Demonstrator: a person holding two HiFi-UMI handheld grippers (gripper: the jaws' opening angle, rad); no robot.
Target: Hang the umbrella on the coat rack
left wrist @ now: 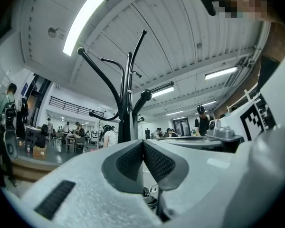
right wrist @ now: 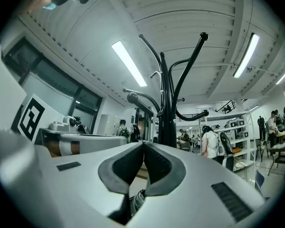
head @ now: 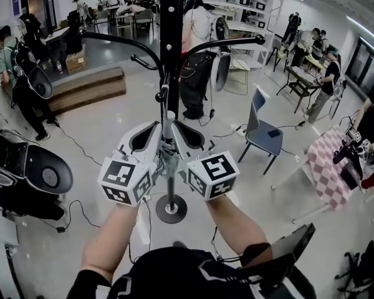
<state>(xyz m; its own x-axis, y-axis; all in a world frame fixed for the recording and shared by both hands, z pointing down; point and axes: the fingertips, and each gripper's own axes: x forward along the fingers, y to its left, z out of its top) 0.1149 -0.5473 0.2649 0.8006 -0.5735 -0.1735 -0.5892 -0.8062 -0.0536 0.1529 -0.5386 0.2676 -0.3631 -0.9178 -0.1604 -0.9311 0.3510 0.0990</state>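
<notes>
Hanging is not yet done, by my judgement: no hook of the black metal coat rack (head: 170, 55) carries anything. At centre frame, the left gripper (head: 156, 127) and the right gripper (head: 177, 125) each have their jaws closed tip to tip, with nothing visible between the tips. What I take for the grey folded umbrella (head: 168, 159) stands between them, against the pole. Only the right gripper view shows grey folds low behind its pads. Only the head view shows the rack's base.

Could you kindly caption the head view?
Left gripper and right gripper, jaws shut, side by side before the coat rack.
</notes>
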